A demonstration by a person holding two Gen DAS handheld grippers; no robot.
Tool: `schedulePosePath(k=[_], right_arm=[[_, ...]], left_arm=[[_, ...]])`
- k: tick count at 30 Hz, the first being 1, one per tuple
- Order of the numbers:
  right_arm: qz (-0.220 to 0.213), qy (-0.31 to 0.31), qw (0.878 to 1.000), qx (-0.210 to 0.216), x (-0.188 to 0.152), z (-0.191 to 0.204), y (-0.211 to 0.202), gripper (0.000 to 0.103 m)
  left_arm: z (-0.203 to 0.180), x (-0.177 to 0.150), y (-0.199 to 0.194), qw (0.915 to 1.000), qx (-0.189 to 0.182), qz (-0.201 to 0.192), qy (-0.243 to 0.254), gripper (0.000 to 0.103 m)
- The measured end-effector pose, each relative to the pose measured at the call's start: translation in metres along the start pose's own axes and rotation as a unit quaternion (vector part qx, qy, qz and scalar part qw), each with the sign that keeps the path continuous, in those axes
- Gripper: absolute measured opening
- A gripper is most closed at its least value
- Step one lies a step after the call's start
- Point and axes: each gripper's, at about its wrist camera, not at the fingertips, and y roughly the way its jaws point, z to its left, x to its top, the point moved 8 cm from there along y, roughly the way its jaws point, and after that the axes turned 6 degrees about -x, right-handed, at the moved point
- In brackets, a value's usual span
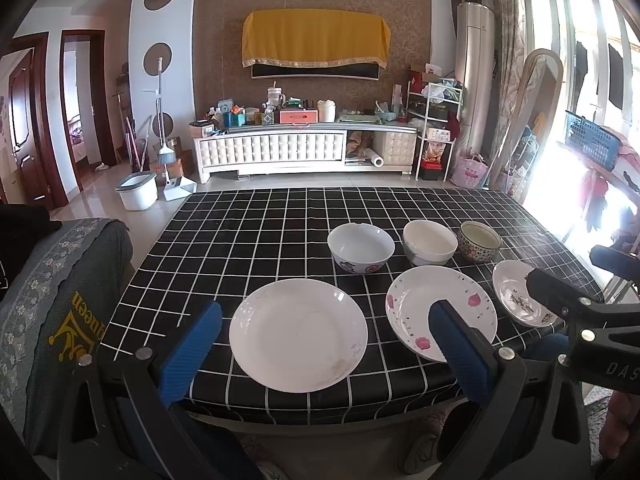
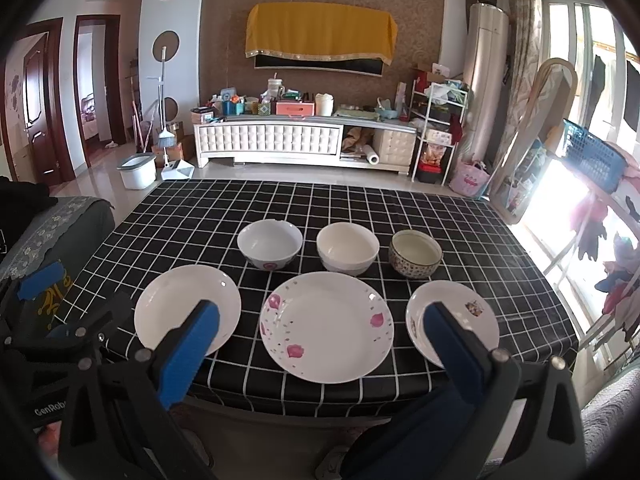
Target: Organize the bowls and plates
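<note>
Nothing stacked yet; both my left gripper (image 1: 326,344) and right gripper (image 2: 320,340) spread wide, empty; probably stack plain plate (image 1: 298,334) first.

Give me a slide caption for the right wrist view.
Open right gripper facing three plates and three bowls on a checked table.

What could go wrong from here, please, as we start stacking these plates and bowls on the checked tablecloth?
1. The pink-flowered plate and the plain white plate lie near the table's front edge; a nudge from the open right gripper or left gripper might push them off.
2. The left bowl seems chipped at its far rim, so gripping there may break it further.
3. The three plates differ in size; stacking larger on the small patterned plate could wobble.
</note>
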Motion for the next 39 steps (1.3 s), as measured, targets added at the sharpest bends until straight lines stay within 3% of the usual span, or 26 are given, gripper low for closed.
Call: schedulePosePath(k=[34, 39], right_arm=[[0.012, 0.009, 1.000, 0.016, -0.004, -0.001, 0.006, 0.103], [-0.004, 0.006, 1.000, 0.015, 0.005, -0.001, 0.009, 0.103]], left_arm=[[0.000, 0.001, 0.001, 1.0000, -0.006, 0.002, -0.003, 0.102], [0.009, 0.007, 0.008, 1.0000, -0.004, 0.005, 0.001, 0.102]])
